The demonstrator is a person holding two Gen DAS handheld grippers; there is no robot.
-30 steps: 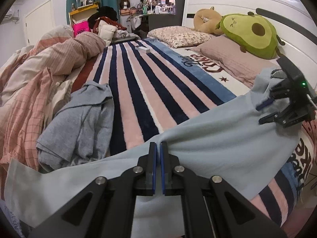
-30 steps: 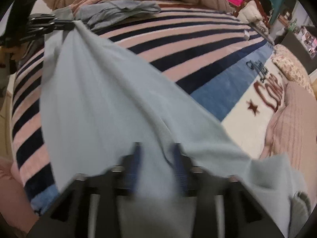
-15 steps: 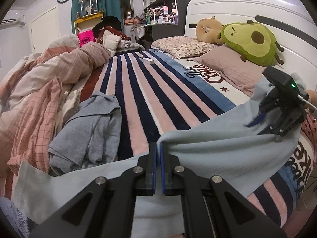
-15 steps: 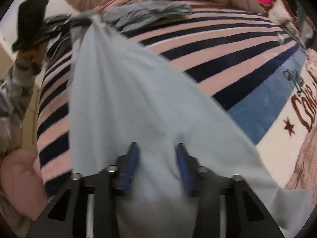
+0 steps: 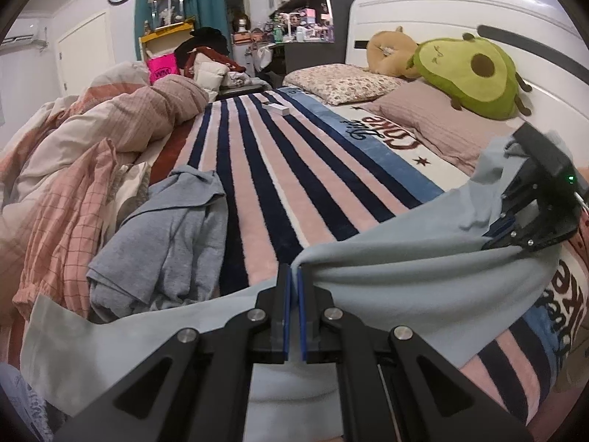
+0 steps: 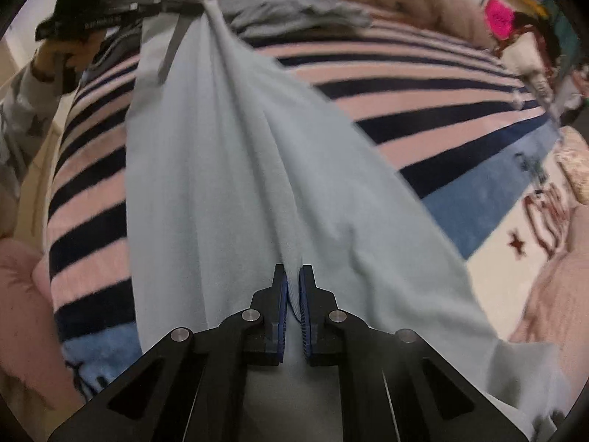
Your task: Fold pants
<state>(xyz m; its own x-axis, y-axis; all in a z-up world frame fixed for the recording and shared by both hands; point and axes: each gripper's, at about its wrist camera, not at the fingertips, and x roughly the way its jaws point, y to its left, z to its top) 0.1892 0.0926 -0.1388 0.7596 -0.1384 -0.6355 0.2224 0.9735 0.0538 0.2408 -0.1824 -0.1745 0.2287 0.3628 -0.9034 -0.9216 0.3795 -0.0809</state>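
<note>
The light blue pants [image 5: 412,280] lie across the near end of the striped bed and fill the right wrist view [image 6: 228,184]. My left gripper [image 5: 294,280] is shut on a fold of the pants' edge. My right gripper [image 6: 293,287] is shut on a pinch of the same fabric; it also shows in the left wrist view [image 5: 504,221] at the right, holding the cloth up. The left gripper shows in the right wrist view [image 6: 176,3] at the top left, gripping the far end. The fabric is stretched between both.
A grey shirt [image 5: 165,235] and a pink checked garment [image 5: 62,228] lie heaped at the left. Pillows [image 5: 342,83] and an avocado plush [image 5: 475,73] sit by the white headboard. A small white box [image 5: 278,108] lies mid-bed on the striped blanket [image 5: 257,169].
My right gripper's jaws were apart over the pants and have closed on a pinch of fabric. The cloth between the grippers has pulled tauter and lifted.
</note>
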